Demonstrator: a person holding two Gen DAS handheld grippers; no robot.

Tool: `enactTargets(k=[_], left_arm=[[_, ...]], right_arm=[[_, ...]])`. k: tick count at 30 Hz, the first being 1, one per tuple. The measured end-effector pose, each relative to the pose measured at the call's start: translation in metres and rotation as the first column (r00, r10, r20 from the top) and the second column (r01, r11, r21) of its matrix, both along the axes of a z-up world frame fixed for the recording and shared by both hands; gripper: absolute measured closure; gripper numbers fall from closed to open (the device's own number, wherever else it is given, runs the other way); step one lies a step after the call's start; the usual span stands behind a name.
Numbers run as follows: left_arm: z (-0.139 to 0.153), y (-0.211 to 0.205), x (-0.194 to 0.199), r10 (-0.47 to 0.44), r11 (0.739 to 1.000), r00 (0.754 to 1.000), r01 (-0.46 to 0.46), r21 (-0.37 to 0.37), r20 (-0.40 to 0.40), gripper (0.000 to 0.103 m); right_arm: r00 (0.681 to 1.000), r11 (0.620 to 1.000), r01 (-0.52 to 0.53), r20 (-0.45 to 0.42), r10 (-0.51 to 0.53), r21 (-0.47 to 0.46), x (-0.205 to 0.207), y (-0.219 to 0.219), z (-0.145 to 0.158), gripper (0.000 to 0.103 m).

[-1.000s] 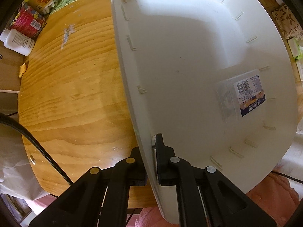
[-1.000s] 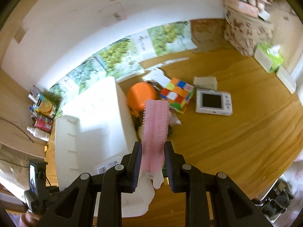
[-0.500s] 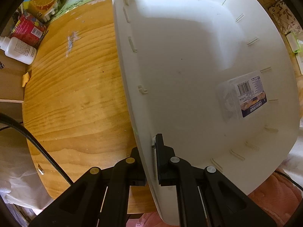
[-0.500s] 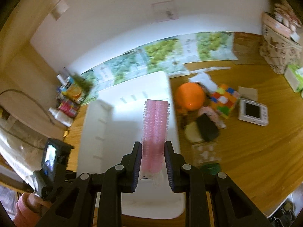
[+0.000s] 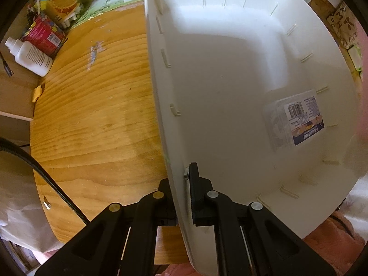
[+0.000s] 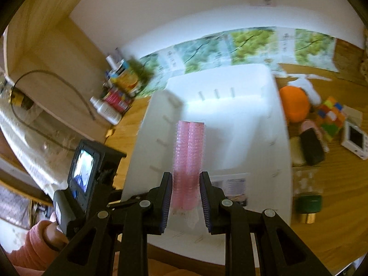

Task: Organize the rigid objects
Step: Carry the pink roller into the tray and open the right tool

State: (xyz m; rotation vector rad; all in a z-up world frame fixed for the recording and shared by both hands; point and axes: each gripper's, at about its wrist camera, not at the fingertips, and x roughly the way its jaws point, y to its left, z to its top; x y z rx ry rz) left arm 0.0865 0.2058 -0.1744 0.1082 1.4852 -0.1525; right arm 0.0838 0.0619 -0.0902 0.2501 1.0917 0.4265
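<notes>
Swung over from above the clutter, the right hand-held gripper (image 6: 185, 197) now hangs above the white bin (image 6: 241, 124), its jaws clamped on a bundle of pink hair rollers (image 6: 189, 158) that juts forward over the bin's open inside. Near that gripper's tips a label (image 6: 232, 184) lies on the bin floor. The left hand-held gripper (image 5: 182, 197) has barely shifted: it points down and pinches the bin's near wall, one finger outside and one inside, closed on the rim. From its view the bin holds only a clear packet with a barcode sticker (image 5: 296, 119).

Right of the bin, on the wooden tabletop (image 6: 340, 184), lie an orange ball (image 6: 294, 105), a coloured puzzle cube (image 6: 331, 117), a small white device with a screen (image 6: 355, 140), a black block (image 6: 311, 147) and a green jar with a gold base (image 6: 307, 207). Left of the bin, by the wall, stand a white bottle (image 5: 30, 55), a red can (image 5: 43, 36) and an orange juice carton (image 5: 62, 7).
</notes>
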Motion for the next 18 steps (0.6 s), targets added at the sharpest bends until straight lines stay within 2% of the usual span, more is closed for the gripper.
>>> enactTargets(k=[4, 10, 14, 18], left_arm=[[0.003, 0.003, -0.006, 0.015, 1.000, 1.000, -0.015, -0.005, 0.014, 0.096], [0.006, 0.003, -0.018, 0.019, 1.000, 0.999, -0.019, -0.002, 0.031, 0.096], [0.006, 0.002, -0.022, 0.029, 1.000, 0.999, -0.029, -0.002, 0.035, 0.096], [0.007, 0.002, -0.024, 0.035, 0.999, 0.999, -0.035, 0.001, 0.040, 0.095]], right_arm=[[0.999, 0.999, -0.043, -0.010, 0.043, 0.024, -0.001, 0.007, -0.002, 0.077], [0.998, 0.997, -0.052, -0.031, 0.054, 0.056, -0.003, 0.009, -0.007, 0.075], [0.999, 0.996, -0.035, -0.029, 0.038, 0.077, -0.005, 0.003, -0.006, 0.053], [1.000, 0.997, -0.011, 0.000, 0.011, 0.075, -0.011, -0.006, -0.002, 0.048]])
